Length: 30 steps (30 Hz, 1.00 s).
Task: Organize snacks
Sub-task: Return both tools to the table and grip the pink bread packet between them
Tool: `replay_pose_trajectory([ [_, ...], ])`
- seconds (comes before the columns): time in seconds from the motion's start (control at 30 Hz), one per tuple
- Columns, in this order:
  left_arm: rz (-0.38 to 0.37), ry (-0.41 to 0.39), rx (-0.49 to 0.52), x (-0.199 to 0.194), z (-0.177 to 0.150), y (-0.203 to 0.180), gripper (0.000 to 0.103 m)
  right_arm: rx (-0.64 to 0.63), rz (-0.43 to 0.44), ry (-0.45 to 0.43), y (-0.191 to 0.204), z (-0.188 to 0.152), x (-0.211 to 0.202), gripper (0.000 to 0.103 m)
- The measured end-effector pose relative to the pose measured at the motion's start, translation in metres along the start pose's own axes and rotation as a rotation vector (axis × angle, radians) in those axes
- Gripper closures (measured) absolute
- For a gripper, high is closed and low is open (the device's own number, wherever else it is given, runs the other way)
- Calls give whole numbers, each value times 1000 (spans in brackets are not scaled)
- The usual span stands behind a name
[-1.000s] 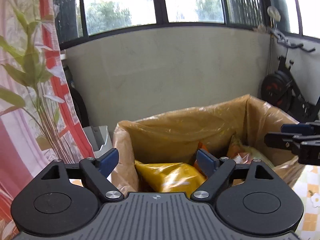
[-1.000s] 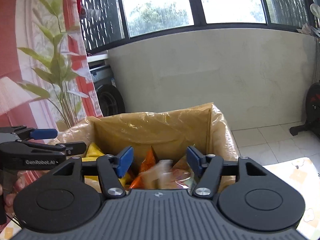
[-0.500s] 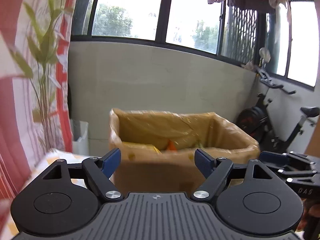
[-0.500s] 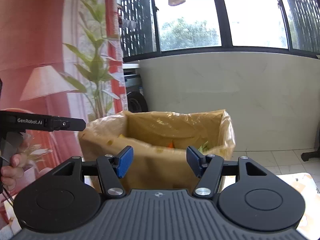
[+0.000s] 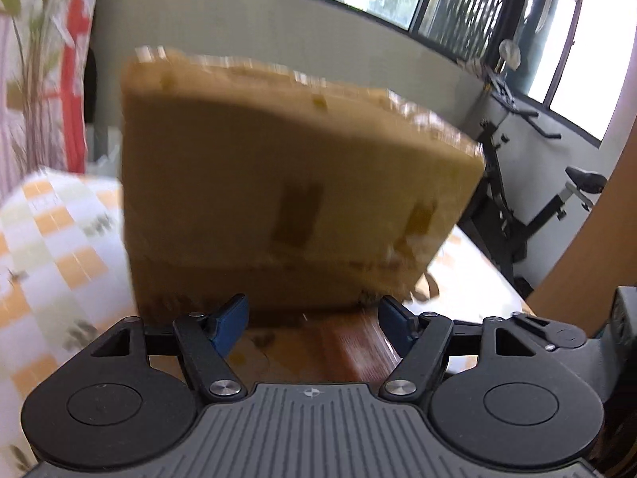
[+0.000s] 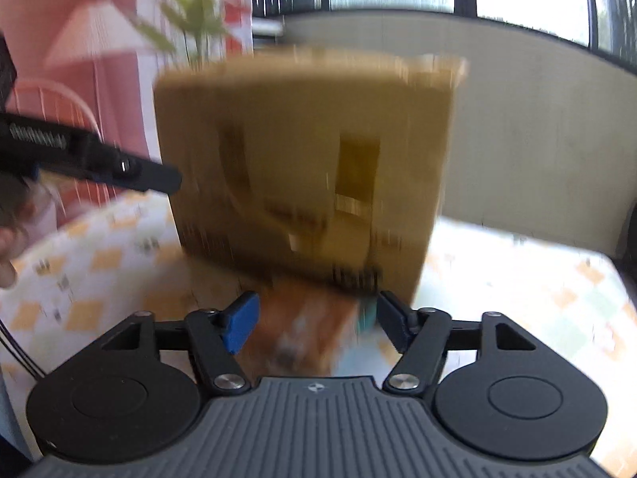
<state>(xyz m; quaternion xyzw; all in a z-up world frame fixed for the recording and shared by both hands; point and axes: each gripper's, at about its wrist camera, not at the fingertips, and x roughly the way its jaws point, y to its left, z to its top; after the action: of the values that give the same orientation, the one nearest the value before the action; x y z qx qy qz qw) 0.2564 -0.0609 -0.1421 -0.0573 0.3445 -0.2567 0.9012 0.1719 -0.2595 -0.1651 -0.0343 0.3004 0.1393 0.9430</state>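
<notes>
A tall brown cardboard box [image 5: 286,183] stands on the table, seen from the side and blurred; it also fills the right wrist view [image 6: 306,167]. Its inside is hidden. My left gripper [image 5: 314,322] is open and empty, low in front of the box's base. My right gripper [image 6: 314,320] is open and empty, also low in front of the box. A brown-orange snack packet [image 6: 302,330], blurred, lies on the table between the right fingers and the box. The left gripper's arm [image 6: 91,159] shows at the left of the right wrist view.
The table has a white, orange and green checked cloth [image 5: 51,239], also in the right wrist view [image 6: 517,279]. A flat brown-red thing [image 5: 338,346] lies before the box. An exercise bike [image 5: 529,199] stands at the right, a curtain [image 5: 40,59] at the left.
Both grippers have dropped from above the box's open top to table height in front of it. The snacks inside are no longer visible. Both stay open.
</notes>
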Motion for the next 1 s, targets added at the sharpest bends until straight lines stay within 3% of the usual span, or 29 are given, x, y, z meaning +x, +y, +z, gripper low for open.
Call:
replay_pose_trajectory([
  [0.13,-32,84,-17,36,-11,-6,31,-14,21,54,8,-14,17,28],
  [0.4,-46,185,-37,88,-24,-7,31,-46,59,16,13,-29,37,19],
  [0.57,-79,244,-46,109,-29,-7,46,-44,77,-16,13,-39,40,18],
  [0.73,-92,232,-22,117,-34,-11,47,-2,110,-24,6,-43,37,23],
  [1.0,-88,221,-66,110,-41,-9,47,14,145,-26,0,-43,34,30],
])
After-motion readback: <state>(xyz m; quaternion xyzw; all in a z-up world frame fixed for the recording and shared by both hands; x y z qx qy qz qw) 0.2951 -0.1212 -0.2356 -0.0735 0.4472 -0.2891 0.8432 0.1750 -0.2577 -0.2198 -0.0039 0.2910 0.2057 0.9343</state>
